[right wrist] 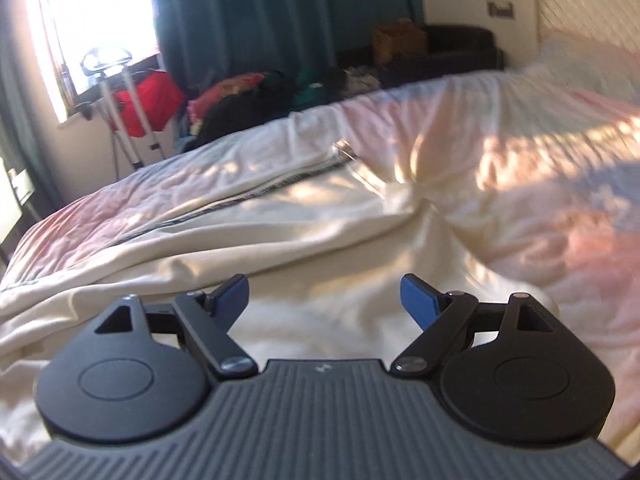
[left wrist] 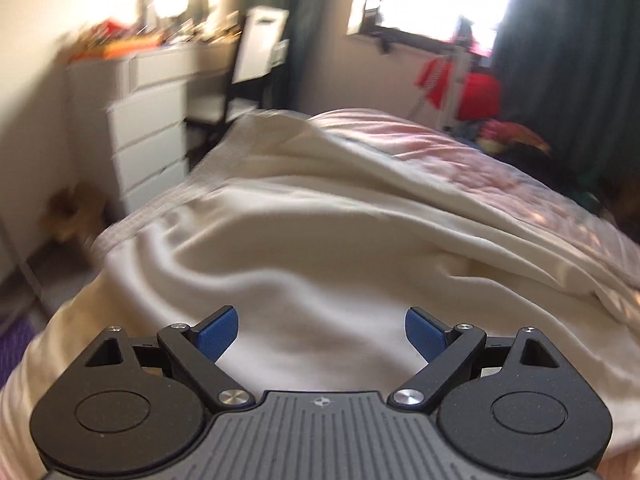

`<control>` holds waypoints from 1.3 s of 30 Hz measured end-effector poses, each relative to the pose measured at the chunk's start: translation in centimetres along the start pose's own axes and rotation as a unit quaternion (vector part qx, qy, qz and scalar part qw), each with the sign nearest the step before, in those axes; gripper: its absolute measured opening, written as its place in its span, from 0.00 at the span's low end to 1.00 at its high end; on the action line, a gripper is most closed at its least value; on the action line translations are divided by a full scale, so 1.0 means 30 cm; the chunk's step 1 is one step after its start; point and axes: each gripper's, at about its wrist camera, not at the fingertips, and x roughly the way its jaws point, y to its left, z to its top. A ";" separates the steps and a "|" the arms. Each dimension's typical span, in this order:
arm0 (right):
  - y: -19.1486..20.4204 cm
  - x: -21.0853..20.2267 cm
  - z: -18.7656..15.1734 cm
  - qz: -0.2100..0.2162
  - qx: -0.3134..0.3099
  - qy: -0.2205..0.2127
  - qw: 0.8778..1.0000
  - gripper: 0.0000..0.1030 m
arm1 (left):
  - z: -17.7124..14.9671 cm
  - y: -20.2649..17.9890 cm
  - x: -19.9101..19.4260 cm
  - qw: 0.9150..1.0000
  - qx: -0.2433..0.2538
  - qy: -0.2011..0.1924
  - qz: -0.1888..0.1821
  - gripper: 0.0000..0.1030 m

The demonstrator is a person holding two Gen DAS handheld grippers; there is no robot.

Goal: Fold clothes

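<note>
A cream zip-up garment (left wrist: 304, 240) lies rumpled on the bed, with a ribbed hem at its left side. It also shows in the right wrist view (right wrist: 304, 224), where its zipper (right wrist: 280, 184) runs across the far edge. My left gripper (left wrist: 322, 330) is open and empty, just above the garment's near part. My right gripper (right wrist: 324, 300) is open and empty, also just above the cloth. Both blue-padded jaws stand wide apart.
The bed has a pink quilt (right wrist: 540, 160). A white chest of drawers (left wrist: 148, 120) and a chair (left wrist: 248, 64) stand left of the bed. A pile of coloured clothes (right wrist: 256, 96) and a red bag on a stand (right wrist: 144, 100) lie beyond it by the window.
</note>
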 end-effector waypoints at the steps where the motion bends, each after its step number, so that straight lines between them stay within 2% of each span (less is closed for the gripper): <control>1: -0.010 0.006 -0.001 -0.001 0.007 0.003 1.000 0.82 | 0.011 0.040 0.001 0.999 -0.031 0.011 0.006 0.90; 3: -0.029 0.019 -0.002 -0.006 0.018 0.009 1.000 0.82 | 0.033 0.119 0.009 0.995 -0.095 0.034 0.017 0.90; 5: -0.041 0.030 -0.006 -0.014 0.021 0.016 1.000 0.82 | 0.052 0.192 0.024 0.986 -0.153 0.059 0.027 0.90; 9: -0.068 0.040 -0.008 -0.023 0.033 0.019 0.999 0.82 | 0.079 0.292 0.092 0.969 -0.216 0.099 0.065 0.88; 12: -0.073 0.040 -0.009 -0.030 0.035 0.018 0.999 0.82 | 0.077 0.356 0.156 0.957 -0.258 0.126 0.032 0.91; 13: -0.072 0.041 -0.009 -0.031 0.033 0.017 0.999 0.82 | 0.075 0.371 0.159 0.955 -0.269 0.120 0.019 0.95; 15: -0.067 0.041 -0.010 -0.034 0.026 0.015 0.999 0.82 | 0.070 0.398 0.153 0.952 -0.290 0.101 -0.004 0.96; 19: -0.059 0.046 -0.006 -0.044 0.017 0.013 0.999 0.82 | 0.066 0.427 0.113 0.946 -0.314 0.053 -0.067 0.88; 22: -0.048 0.056 -0.006 -0.050 0.009 0.017 0.999 0.82 | 0.065 0.430 0.074 0.937 -0.325 0.021 -0.125 0.88; 24: -0.042 0.060 -0.008 -0.053 0.001 0.018 0.998 0.82 | 0.065 0.429 0.069 0.937 -0.326 0.014 -0.127 0.87; 26: -0.041 0.062 -0.009 -0.056 -0.003 0.017 0.998 0.82 | 0.065 0.428 0.101 0.934 -0.337 0.036 -0.110 0.80; 28: -0.040 0.065 -0.010 -0.058 -0.005 0.018 0.998 0.82 | 0.056 0.440 0.140 0.931 -0.350 0.061 -0.090 0.67; 31: -0.039 0.070 -0.012 -0.064 -0.009 0.019 0.998 0.82 | 0.049 0.471 0.170 0.925 -0.366 0.071 -0.077 0.59; 32: -0.038 0.070 -0.012 -0.065 -0.009 0.019 0.998 0.82 | 0.052 0.472 0.170 0.927 -0.362 0.068 -0.073 0.57; 34: -0.038 0.071 -0.012 -0.067 -0.011 0.020 0.997 0.82 | 0.057 0.472 0.168 0.932 -0.352 0.063 -0.061 0.41; 37: -0.037 0.073 -0.012 -0.070 -0.014 0.020 0.997 0.82 | 0.058 0.477 0.161 0.935 -0.346 0.058 -0.049 0.23; 39: -0.036 0.074 -0.012 -0.073 -0.016 0.020 0.997 0.82 | 0.064 0.474 0.152 0.940 -0.335 0.050 -0.049 0.17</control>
